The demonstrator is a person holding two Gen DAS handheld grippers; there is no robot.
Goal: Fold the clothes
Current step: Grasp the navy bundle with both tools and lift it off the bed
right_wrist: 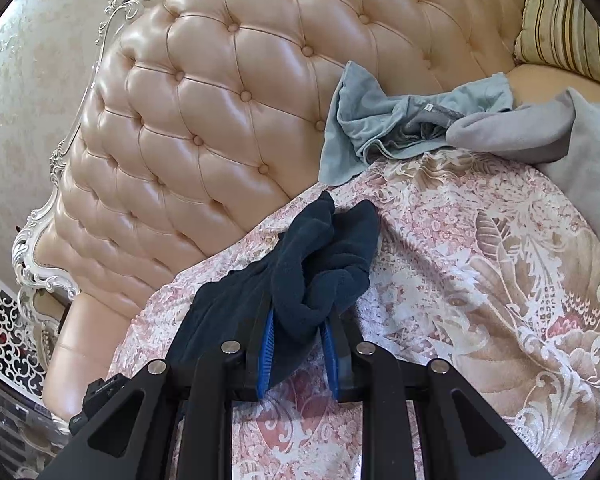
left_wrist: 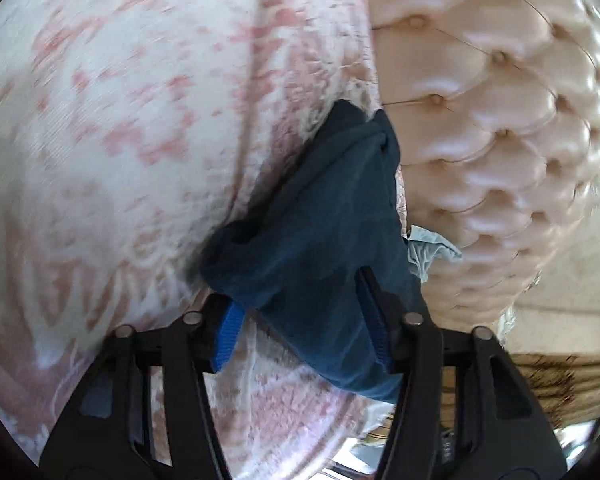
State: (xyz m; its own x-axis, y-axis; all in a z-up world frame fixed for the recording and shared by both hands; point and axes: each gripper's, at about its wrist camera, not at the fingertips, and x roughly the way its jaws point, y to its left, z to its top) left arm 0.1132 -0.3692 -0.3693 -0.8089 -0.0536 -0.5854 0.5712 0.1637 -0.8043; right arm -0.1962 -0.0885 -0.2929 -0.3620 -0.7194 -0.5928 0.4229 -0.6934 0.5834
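A dark navy garment (left_wrist: 320, 216) lies bunched on the pink floral sofa cover (left_wrist: 112, 128), near the tufted backrest. My left gripper (left_wrist: 300, 312) has its blue pads wide apart with the navy cloth draped between and over them; the right pad (left_wrist: 374, 316) is partly wrapped by it. In the right wrist view the same navy garment (right_wrist: 320, 256) is bunched between the blue pads (right_wrist: 266, 356) of my right gripper (right_wrist: 298, 344), which is shut on a thick fold of it. The cloth trails left and forward onto the cover (right_wrist: 480, 280).
A pale blue-grey garment (right_wrist: 380, 120) and a grey one (right_wrist: 540, 128) lie crumpled against the peach tufted leather backrest (right_wrist: 204, 112). A striped cushion (right_wrist: 568, 28) sits at far right. The sofa's carved white frame (right_wrist: 40, 248) and arm are at left.
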